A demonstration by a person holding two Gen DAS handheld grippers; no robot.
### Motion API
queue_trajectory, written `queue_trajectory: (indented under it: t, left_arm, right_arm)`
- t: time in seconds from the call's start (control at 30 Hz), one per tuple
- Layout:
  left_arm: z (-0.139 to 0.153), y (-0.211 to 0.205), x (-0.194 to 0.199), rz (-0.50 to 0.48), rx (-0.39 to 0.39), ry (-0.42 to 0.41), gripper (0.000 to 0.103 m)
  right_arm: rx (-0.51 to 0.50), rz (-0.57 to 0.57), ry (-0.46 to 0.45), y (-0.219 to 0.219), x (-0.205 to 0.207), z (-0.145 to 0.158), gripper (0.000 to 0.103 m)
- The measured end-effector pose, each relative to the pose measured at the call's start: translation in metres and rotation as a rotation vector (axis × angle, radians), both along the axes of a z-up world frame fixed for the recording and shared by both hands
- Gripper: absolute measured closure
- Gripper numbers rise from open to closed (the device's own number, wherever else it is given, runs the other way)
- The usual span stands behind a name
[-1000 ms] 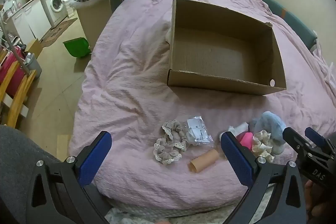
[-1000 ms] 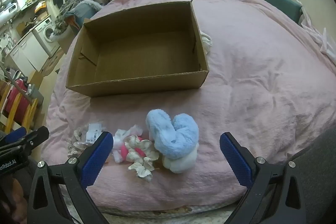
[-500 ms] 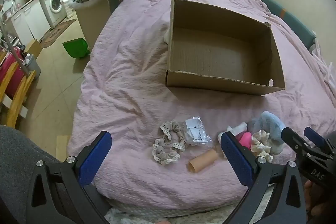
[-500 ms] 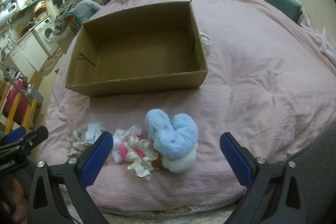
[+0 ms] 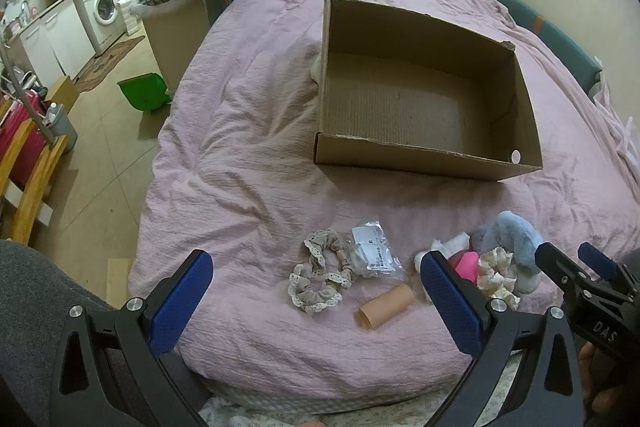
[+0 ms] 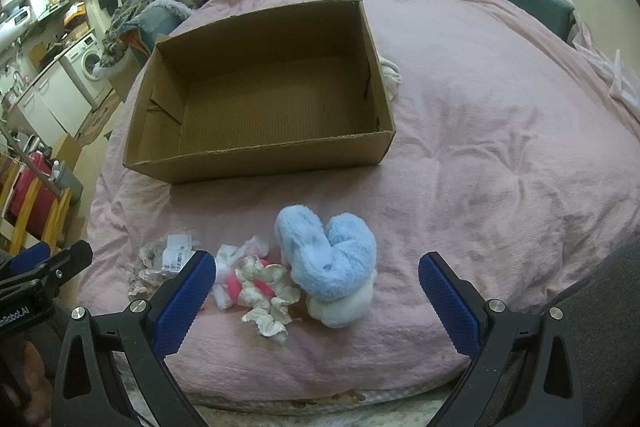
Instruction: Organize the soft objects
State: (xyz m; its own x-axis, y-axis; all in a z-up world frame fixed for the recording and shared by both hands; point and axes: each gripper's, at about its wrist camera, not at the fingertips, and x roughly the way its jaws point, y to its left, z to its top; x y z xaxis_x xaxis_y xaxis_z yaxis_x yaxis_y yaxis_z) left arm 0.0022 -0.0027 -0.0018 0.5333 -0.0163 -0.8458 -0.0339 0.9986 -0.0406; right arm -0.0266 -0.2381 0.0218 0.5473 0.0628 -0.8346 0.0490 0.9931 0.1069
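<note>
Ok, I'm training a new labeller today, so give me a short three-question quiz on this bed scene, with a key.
1. True or false: the cardboard box already holds a scrunchie.
2. Which lies nearest the fluffy blue scrunchie: A the cream scrunchie, B the lace-trimmed scrunchie, C the cardboard tube?
3. How do the jaws of the left gripper and right gripper stand?

Key: 1 false; 2 A; 3 both open, holding nothing.

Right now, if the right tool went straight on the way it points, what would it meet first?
Probably the fluffy blue item between its open fingers on the pink bedcover; the cardboard box lies beyond. Depth is uncertain.
</note>
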Motion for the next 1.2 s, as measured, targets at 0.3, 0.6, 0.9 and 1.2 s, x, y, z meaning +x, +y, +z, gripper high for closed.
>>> queue_trajectory:
  t: [0.3, 0.6, 0.9, 1.2]
  left_arm:
    - [-0.0020, 0.0002, 0.0010, -0.005, -0.005, 0.006, 0.000]
    - [-0.0016, 0.0004, 0.0007, -0.005, -0.005, 0.003, 0.000]
    - [-0.0024, -0.0011, 0.0021, -0.009, 0.002, 0.003, 0.000]
    - [-0.0027, -0.0017, 0.0023, -0.009, 0.001, 0.004, 0.000]
  right_arm:
    - [-0.002, 0.001, -0.001, -0.0012, 0.0008, -0.0015, 0.000]
    - [-0.004, 0.000, -0.001, -0.0002, 0.0004, -0.0015, 0.000]
    - [-0.006, 0.001, -0.003, 0.0001, 0.0013, -0.0010, 0.000]
    - [-0.007, 0.006, 0.003, 0.0006, 0.0017, -0.0020, 0.000]
